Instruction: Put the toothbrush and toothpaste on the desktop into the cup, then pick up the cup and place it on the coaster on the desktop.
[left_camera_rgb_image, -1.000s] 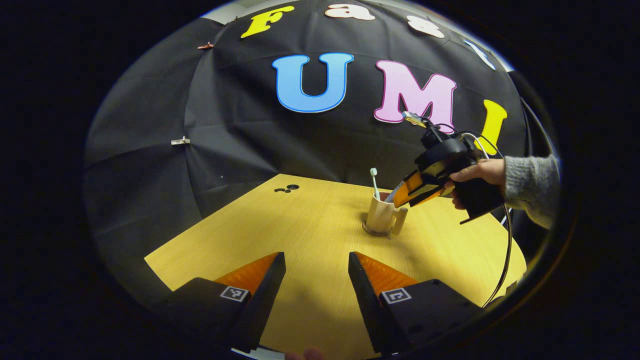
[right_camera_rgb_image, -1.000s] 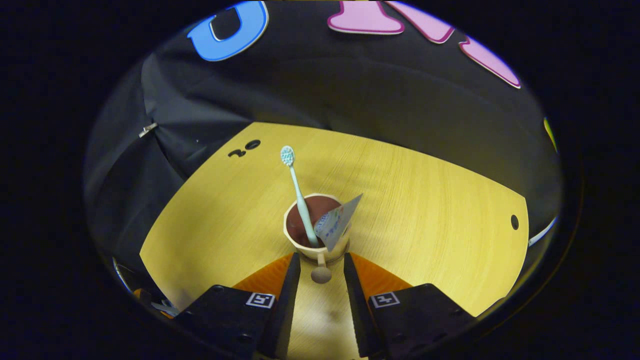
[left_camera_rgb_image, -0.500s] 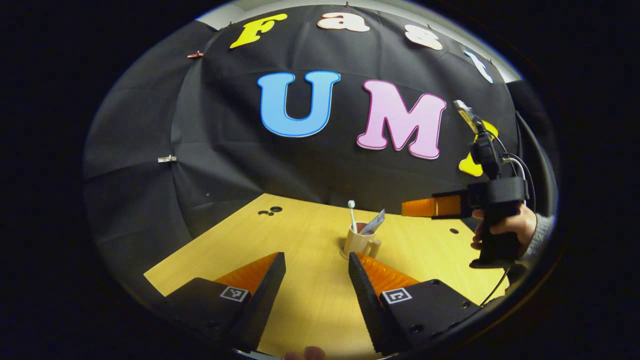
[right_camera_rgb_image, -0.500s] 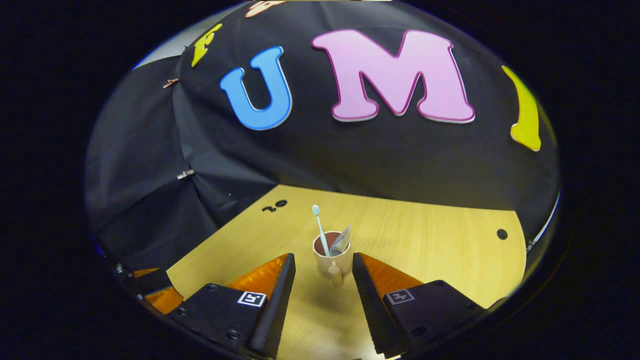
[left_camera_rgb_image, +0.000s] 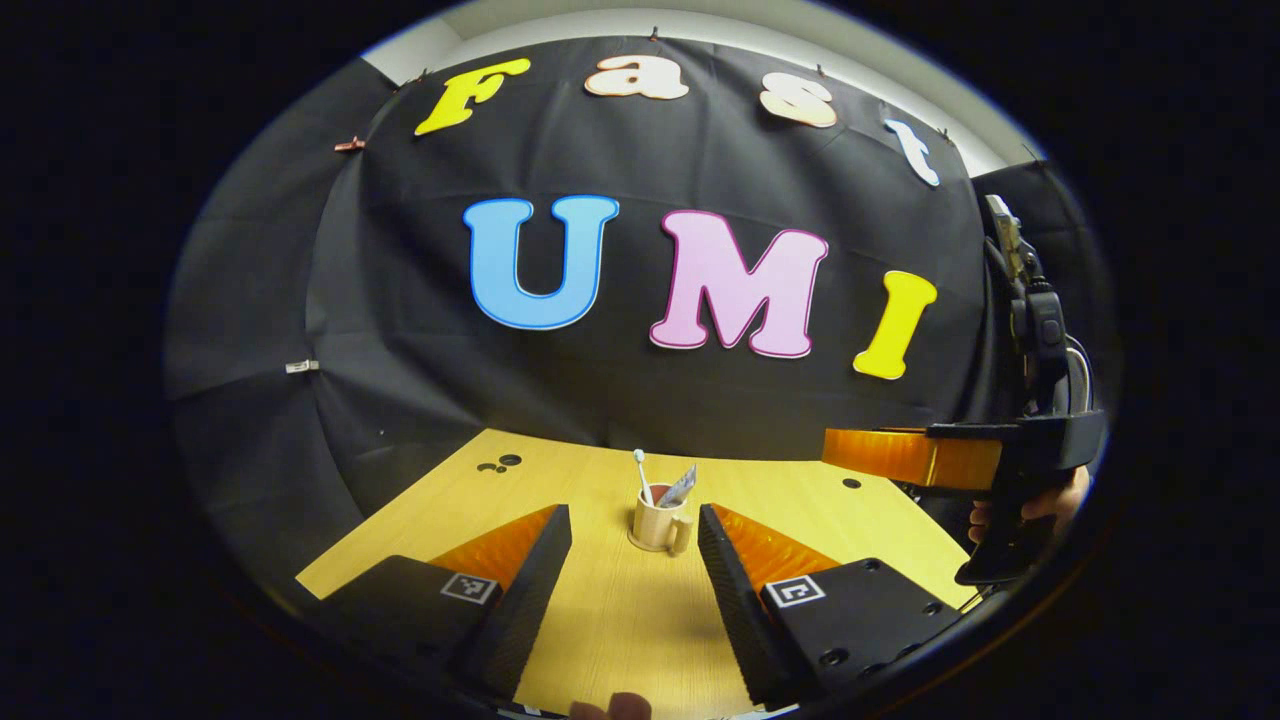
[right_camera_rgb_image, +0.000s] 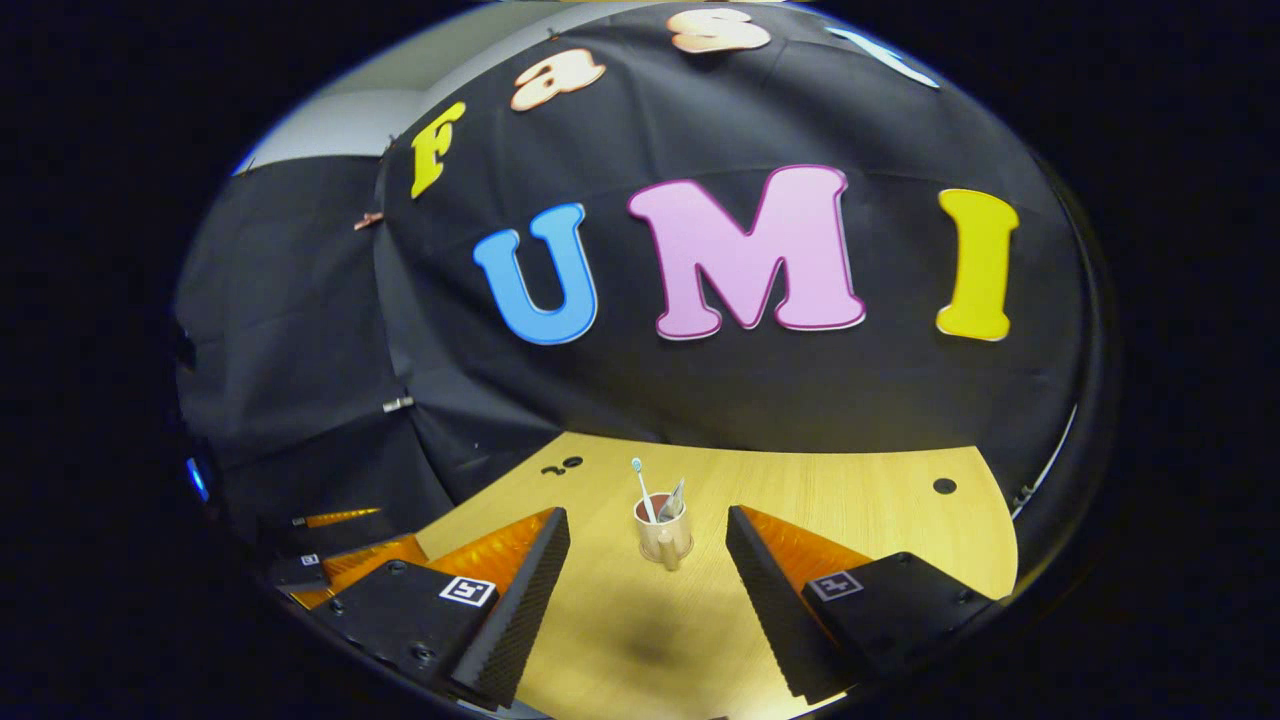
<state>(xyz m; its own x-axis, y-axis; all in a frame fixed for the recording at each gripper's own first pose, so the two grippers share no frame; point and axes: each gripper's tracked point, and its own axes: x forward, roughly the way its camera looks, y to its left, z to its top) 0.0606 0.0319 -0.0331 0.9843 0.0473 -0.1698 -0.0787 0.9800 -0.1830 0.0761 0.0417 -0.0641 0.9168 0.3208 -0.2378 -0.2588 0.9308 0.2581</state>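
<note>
A beige cup (left_camera_rgb_image: 658, 527) with a handle stands upright in the middle of the wooden desktop (left_camera_rgb_image: 600, 620). A pale toothbrush (left_camera_rgb_image: 640, 470) and a toothpaste tube (left_camera_rgb_image: 678, 488) stick out of it. Whether a coaster lies under its base is too small to tell. My left gripper (left_camera_rgb_image: 632, 515) is open, well short of the cup, with nothing between its fingers. The right gripper (left_camera_rgb_image: 900, 455) hovers at the right in a hand (left_camera_rgb_image: 1030, 505). In the right gripper view the cup (right_camera_rgb_image: 663, 540), toothbrush (right_camera_rgb_image: 640, 485) and tube (right_camera_rgb_image: 676, 498) stand ahead of my open right gripper (right_camera_rgb_image: 646, 520).
Small dark holes mark the desktop at the far left (left_camera_rgb_image: 500, 463) and far right (left_camera_rgb_image: 850, 483). The black cloth wall closes the back. The left gripper (right_camera_rgb_image: 340, 545) sits low at the left edge of the right gripper view.
Both grippers have drawn back and tilted up, so the cup looks smaller and farther. The right gripper's fingers, close beside the cup's handle a second ago, have spread wide.
</note>
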